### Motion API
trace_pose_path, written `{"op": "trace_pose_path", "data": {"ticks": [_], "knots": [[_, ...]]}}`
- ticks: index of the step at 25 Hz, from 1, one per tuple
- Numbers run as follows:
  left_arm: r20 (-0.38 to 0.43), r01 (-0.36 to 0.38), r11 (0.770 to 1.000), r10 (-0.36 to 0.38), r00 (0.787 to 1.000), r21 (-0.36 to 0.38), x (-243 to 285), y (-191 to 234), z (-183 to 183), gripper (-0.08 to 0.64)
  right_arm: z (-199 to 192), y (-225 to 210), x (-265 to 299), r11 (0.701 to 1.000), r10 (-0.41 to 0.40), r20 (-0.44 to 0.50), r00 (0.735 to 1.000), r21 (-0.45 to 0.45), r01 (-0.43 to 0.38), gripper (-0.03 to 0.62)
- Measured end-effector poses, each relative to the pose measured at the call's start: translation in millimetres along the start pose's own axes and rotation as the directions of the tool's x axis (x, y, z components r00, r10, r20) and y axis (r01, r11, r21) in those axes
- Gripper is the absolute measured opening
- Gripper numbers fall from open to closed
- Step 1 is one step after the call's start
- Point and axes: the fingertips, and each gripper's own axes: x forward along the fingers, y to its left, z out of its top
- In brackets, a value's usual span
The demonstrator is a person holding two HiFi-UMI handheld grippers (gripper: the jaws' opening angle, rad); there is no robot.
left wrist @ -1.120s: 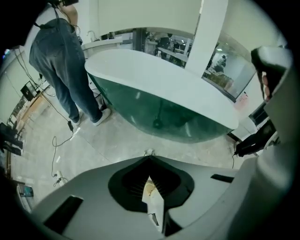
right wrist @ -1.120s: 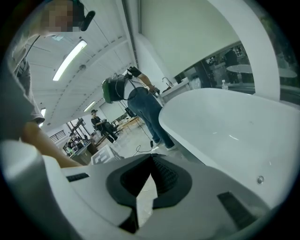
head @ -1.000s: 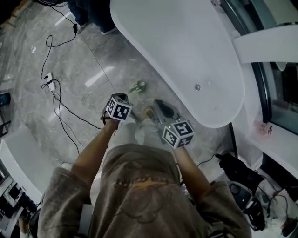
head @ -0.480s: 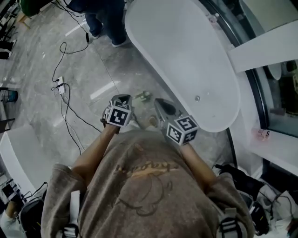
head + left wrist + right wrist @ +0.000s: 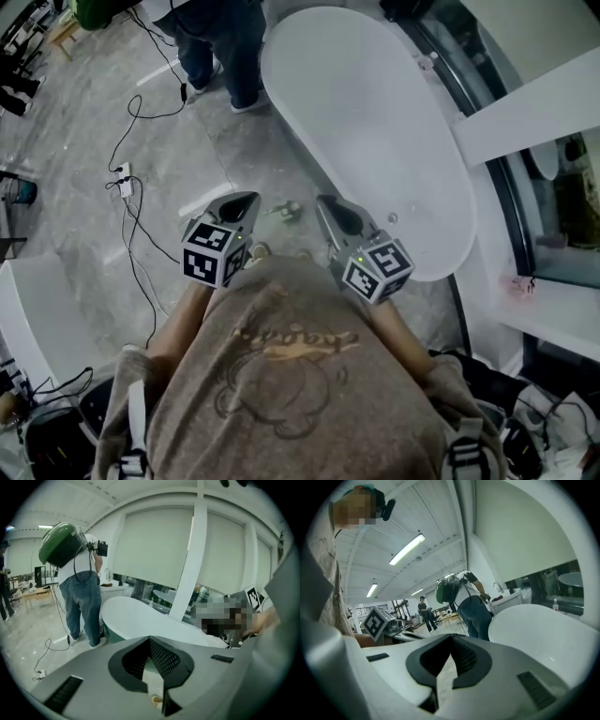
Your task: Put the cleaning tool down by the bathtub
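Note:
The cleaning tool (image 5: 285, 211), a small brush with a greenish head, lies on the grey marble floor beside the white bathtub (image 5: 375, 122). It sits free between and beyond my two grippers, touched by neither. My left gripper (image 5: 242, 202) is shut and empty, held above the floor to the tool's left. My right gripper (image 5: 328, 204) hangs to the tool's right near the tub's rim, with its jaws together and nothing in them. In the left gripper view the left gripper (image 5: 150, 639) points at the bathtub (image 5: 140, 618). In the right gripper view the right gripper (image 5: 451, 637) has the bathtub (image 5: 543, 630) to its right.
A person in jeans (image 5: 220, 37) stands at the tub's far end. A black cable and power strip (image 5: 122, 178) run across the floor at left. A white bench (image 5: 28, 309) is at lower left. Dark bags and gear (image 5: 487, 375) lie at lower right.
Both grippers have risen from the floor and drawn apart, the left one moving leftward. The tool stays on the floor by the tub. The head camera has tilted forward.

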Motion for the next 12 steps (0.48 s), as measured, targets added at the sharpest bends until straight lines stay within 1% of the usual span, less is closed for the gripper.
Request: {"op": "trace_pose_path", "data": {"ticks": [3,5,7,9,12], "knots": [[0.092,-0.002,0.998,-0.004,0.996,0.057,-16,-4,16,0.005,10,9,-2,0.999,0.020,0.016,1.000,-0.036,-0.020,0.002],[0.158,0.017,0.996,-0.030,0.987,0.084,-22,-8,26,0.005,12,16,-2,0.997,0.050,0.021,0.999,-0.064,-0.049,0.002],[0.206,0.036,0.993,-0.059,0.977,0.111,-26,-12,32,0.005,13,26,-2,0.991,0.096,0.022,0.995,-0.093,-0.094,0.000],[0.227,0.050,0.991,-0.078,0.971,0.124,-30,-16,35,0.005,14,35,-2,0.983,0.145,0.019,0.989,-0.117,-0.141,0.000],[0.244,0.074,0.989,-0.104,0.964,0.128,-37,-24,38,0.005,18,48,-6,0.971,0.208,0.018,0.978,-0.127,-0.204,0.000]]}}
